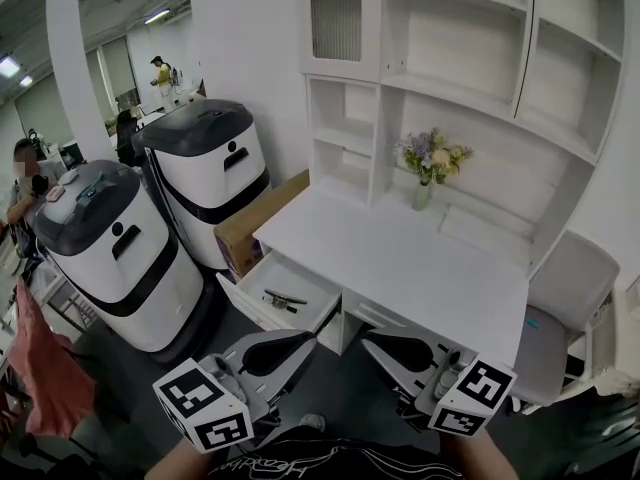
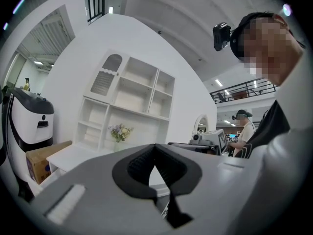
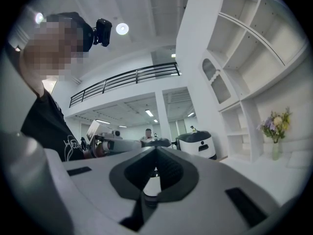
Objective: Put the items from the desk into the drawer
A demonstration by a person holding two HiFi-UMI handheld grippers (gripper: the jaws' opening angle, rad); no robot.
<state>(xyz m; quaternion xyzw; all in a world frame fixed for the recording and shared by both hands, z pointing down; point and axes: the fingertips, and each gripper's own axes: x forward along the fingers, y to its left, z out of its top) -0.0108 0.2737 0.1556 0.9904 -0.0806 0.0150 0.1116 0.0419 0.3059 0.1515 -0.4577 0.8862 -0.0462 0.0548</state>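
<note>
The white desk (image 1: 400, 258) holds only a vase of flowers (image 1: 431, 163) on its top. Its left drawer (image 1: 258, 286) is pulled open, with a few dark items (image 1: 283, 299) lying inside. The drawer beside it (image 1: 375, 315) is closed. Both grippers hang low in front of the desk, near the person's body, with their tips turned toward each other. On my left gripper (image 1: 300, 341) the jaws are shut and empty, and they meet at the tip in the left gripper view (image 2: 155, 146). My right gripper (image 1: 378, 344) is likewise shut on nothing (image 3: 156, 149).
Two white and black wheeled machines (image 1: 205, 178) (image 1: 115, 253) stand left of the desk, with a cardboard box (image 1: 255, 223) wedged between them and it. A grey chair (image 1: 565, 313) sits at the right. Shelving (image 1: 450, 58) rises behind the desk. People stand far off at the left.
</note>
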